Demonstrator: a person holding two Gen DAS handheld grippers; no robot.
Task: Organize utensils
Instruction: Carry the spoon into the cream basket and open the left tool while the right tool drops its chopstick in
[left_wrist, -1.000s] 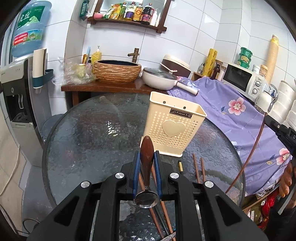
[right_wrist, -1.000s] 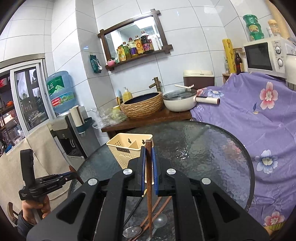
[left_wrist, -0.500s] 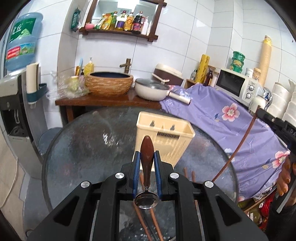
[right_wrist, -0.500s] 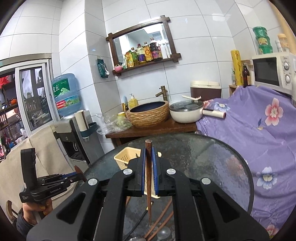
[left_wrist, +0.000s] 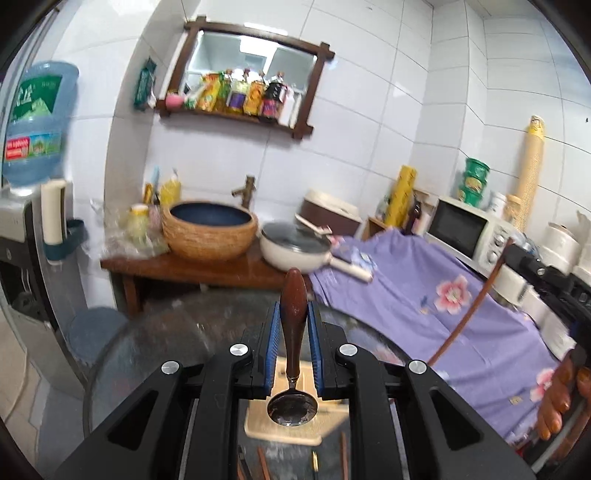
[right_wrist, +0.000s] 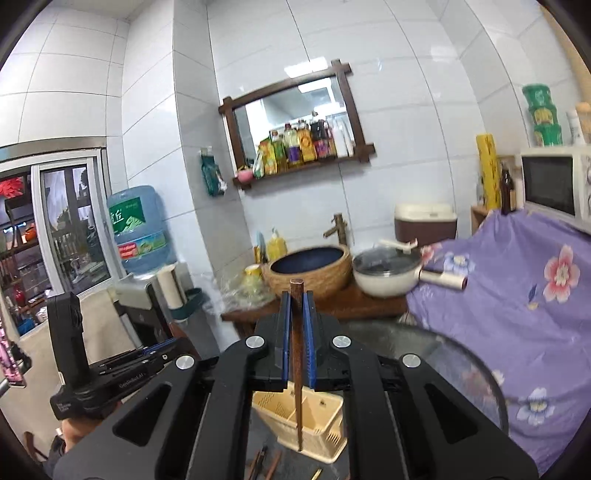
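Both claws have risen since a second ago: the cream utensil holder (left_wrist: 282, 413), which stood well ahead of the left claw (left_wrist: 293, 334) on the glass table (left_wrist: 155, 332), now sits low beneath it, almost hidden behind the fingers. That claw is clamped on the brown wooden handle of a spoon (left_wrist: 293, 325), handle pointing forward and the metal bowl hanging back toward the camera, right over the holder's open top.

On the other side, the right claw (right_wrist: 296, 332) pinches a dark wooden chopstick (right_wrist: 297, 369) between its blue pads, closed tight around it. Its lower tip hangs down in front of the holder (right_wrist: 314, 417), level with the near compartment; whether it is already inside the rim I cannot tell from here.

Loose chopsticks (left_wrist: 341, 454) lie on the table below the left claw, not yet gathered. My reading is that both pieces are lined up for dropping in, with lowering and release to come.
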